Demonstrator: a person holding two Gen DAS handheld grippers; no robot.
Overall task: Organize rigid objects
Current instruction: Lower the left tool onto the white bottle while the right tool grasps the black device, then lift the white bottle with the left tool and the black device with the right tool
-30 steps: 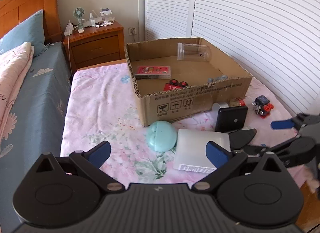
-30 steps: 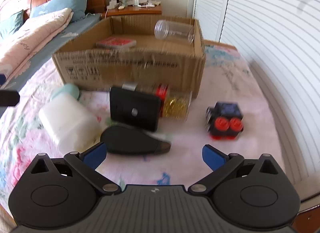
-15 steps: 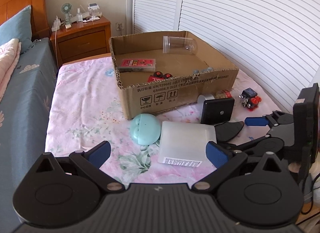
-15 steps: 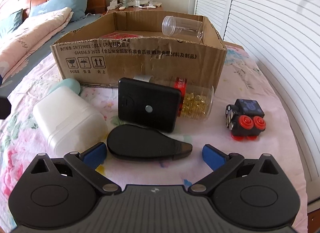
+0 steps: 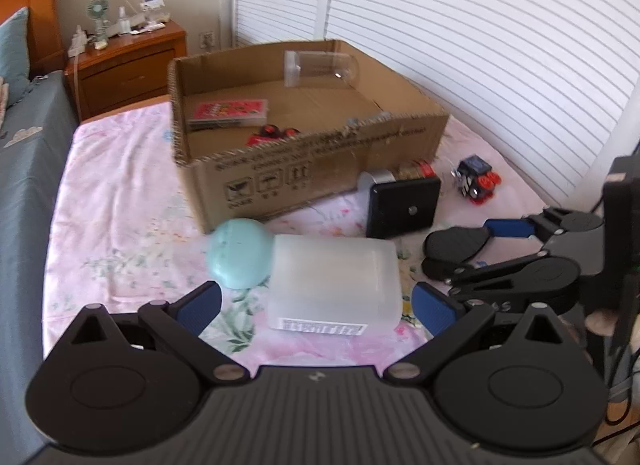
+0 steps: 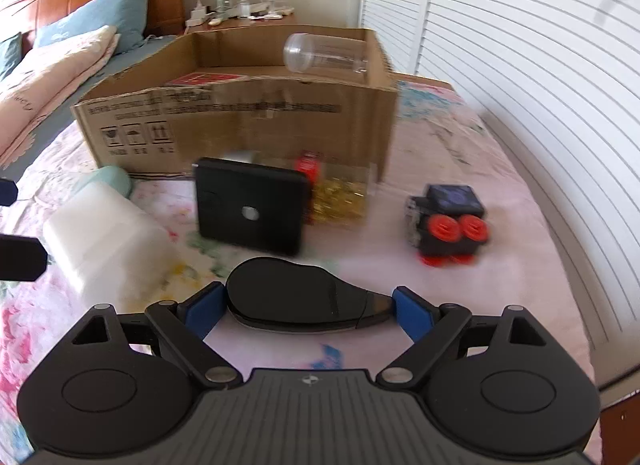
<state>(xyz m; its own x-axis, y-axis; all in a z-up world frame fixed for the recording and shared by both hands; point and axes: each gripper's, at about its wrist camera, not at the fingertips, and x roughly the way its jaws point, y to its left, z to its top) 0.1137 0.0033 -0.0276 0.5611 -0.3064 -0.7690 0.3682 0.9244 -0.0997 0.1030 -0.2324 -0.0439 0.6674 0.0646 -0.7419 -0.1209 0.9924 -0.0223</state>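
Closing our right gripper (image 6: 306,307) around the flat black case (image 6: 296,299) lying on the bedspread before the cardboard box (image 6: 240,121), we judge lifting it boxward comes next, left gripper (image 5: 316,305) open, empty.

Bright daylight, motion blur, fisheye-warped edges

Handling pictograms (blurred print) on cardboard box (image 6: 240,121)
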